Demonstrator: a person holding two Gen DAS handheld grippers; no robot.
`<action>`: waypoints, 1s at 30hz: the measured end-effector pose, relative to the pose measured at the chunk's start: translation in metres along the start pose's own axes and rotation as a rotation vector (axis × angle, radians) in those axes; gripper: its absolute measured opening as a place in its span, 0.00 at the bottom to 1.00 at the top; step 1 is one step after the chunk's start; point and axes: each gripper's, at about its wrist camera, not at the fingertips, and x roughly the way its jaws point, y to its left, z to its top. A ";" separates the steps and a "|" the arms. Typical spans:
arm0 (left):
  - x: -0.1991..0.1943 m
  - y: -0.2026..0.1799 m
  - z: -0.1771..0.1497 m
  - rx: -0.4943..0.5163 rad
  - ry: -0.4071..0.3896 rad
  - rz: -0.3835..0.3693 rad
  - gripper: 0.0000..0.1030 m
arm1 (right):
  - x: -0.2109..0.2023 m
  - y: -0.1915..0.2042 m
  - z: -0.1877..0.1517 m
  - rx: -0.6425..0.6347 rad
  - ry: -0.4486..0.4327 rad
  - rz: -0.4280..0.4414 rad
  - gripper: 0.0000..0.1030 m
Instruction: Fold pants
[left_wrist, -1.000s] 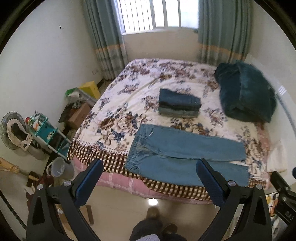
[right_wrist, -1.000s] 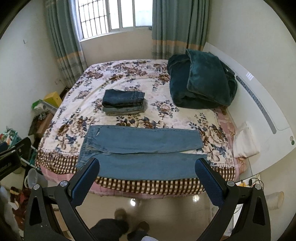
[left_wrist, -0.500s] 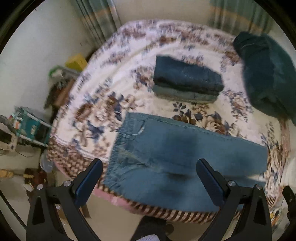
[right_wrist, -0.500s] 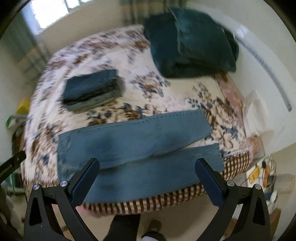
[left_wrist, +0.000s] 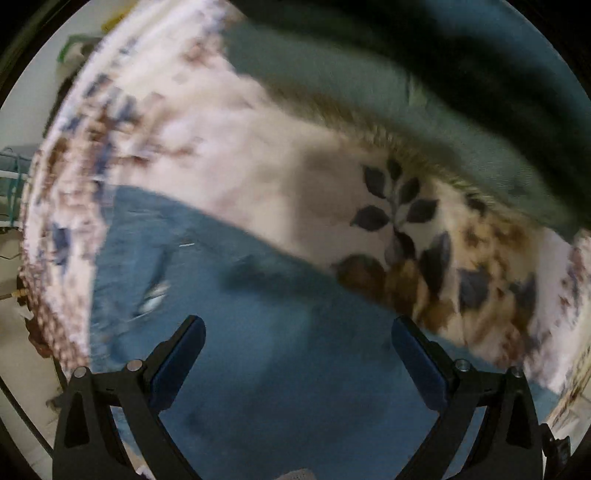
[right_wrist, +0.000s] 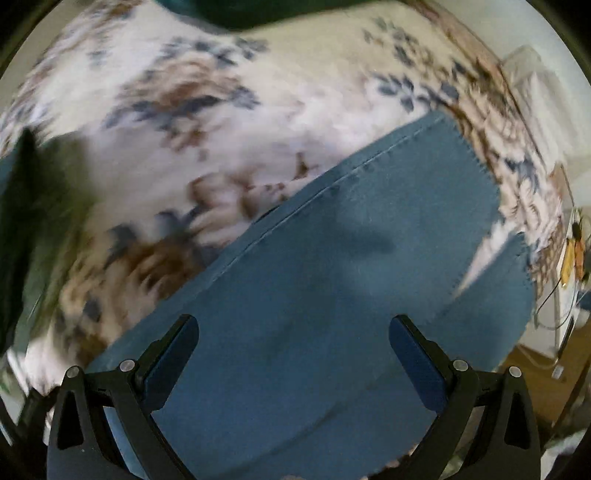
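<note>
Blue jeans (left_wrist: 258, 332) lie flat on the floral bedspread (left_wrist: 288, 177). In the left wrist view I see their waist end, blurred by motion. My left gripper (left_wrist: 297, 328) is open and empty, close above the denim. In the right wrist view the two leg ends (right_wrist: 369, 258) lie side by side, hems to the right. My right gripper (right_wrist: 293, 328) is open and empty, close above the upper leg.
A stack of folded dark pants (left_wrist: 388, 110) lies just beyond the jeans on the bed; it also shows at the left edge of the right wrist view (right_wrist: 22, 221). The bed's edge and floor clutter with cables (right_wrist: 569, 258) lie at the right.
Both grippers have dropped down toward the bed and now hover close over the jeans, left at the waist end, right at the leg ends. Both stay open.
</note>
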 end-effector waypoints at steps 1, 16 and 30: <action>0.012 -0.004 0.004 -0.011 0.025 0.001 1.00 | 0.016 -0.003 0.011 0.031 0.012 -0.008 1.00; 0.003 0.033 -0.027 -0.198 -0.073 -0.033 0.06 | 0.091 -0.026 0.043 0.292 0.092 0.085 0.26; -0.122 0.109 -0.156 -0.163 -0.212 -0.201 0.05 | 0.006 -0.064 -0.018 0.174 -0.015 0.227 0.08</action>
